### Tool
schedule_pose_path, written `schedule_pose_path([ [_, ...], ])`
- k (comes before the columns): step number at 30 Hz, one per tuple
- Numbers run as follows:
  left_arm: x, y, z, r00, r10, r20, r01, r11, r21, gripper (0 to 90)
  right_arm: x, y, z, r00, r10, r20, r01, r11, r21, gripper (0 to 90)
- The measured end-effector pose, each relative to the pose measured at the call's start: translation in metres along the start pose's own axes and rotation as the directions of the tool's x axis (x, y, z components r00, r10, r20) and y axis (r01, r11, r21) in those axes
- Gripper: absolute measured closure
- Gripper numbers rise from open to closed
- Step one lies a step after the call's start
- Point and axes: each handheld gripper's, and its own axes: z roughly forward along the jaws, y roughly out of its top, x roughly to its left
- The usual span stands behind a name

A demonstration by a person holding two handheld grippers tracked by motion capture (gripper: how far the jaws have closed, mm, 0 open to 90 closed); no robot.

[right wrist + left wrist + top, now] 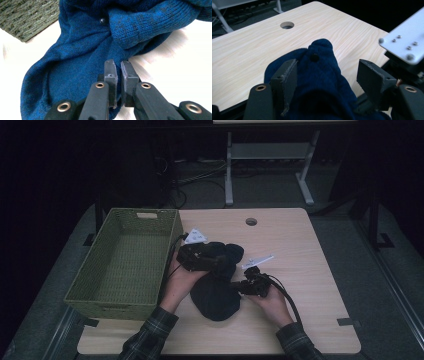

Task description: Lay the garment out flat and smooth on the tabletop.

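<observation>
A dark blue knit garment [215, 297] lies bunched on the wooden table [310, 285], just right of the basket. My left gripper [220, 262] sits at its upper part. In the left gripper view the jaws stand wide apart around a raised fold of the garment [322, 75], with a small dark button on it [314, 57]. The left pad touches the knit and the right pad stands apart. My right gripper [236, 284] is at the garment's right edge. Its pads [117, 63] are almost together, pinching the edge of the blue knit [75, 55].
A green woven basket [120, 312] stands at the table's left, and its corner shows in the right gripper view [25, 17]. A round cable hole [251, 221] lies at the back of the table. The right gripper's grey plate [407, 40] is close by in the left gripper view.
</observation>
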Motion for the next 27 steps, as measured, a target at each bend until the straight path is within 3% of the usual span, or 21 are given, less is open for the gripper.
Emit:
schedule_pose_path([
  [10,0.011,0.017,0.038,0.9998,0.005,-0.018,-0.004,0.9995,0.032,31.4,0.001,0.0,0.001,0.9999,-0.006,-0.016,0.006,1.0,0.005,84.7],
  [15,0.012,0.019,0.052,0.999,0.039,-0.022,-0.037,0.9958,0.083,30.6,0.001,0.0,0.0,0.9998,-0.009,-0.019,0.009,1.0,0.005,84.7],
  [17,0.013,0.018,0.055,0.9984,0.052,-0.019,-0.05,0.9934,0.103,36.7,0.001,0.0,0.0,0.9998,-0.01,-0.016,0.01,1.0,0.005,84.7],
  [20,0.015,0.015,0.058,0.9984,0.056,-0.005,-0.055,0.9903,0.128,54.9,0.001,0.0,0.0,0.9998,-0.016,-0.012,0.016,1.0,0.007,84.8],
  [24,0.016,0.014,0.059,0.998,0.062,0.008,-0.063,0.9864,0.152,65.7,0.002,0.0,0.0,0.9998,-0.012,-0.017,0.012,1.0,0.004,84.8],
  [27,0.015,0.014,0.058,0.9978,0.065,0.011,-0.066,0.984,0.165,69.0,0.002,0.0,0.0,0.9998,-0.009,-0.017,0.009,1.0,0.003,84.8],
])
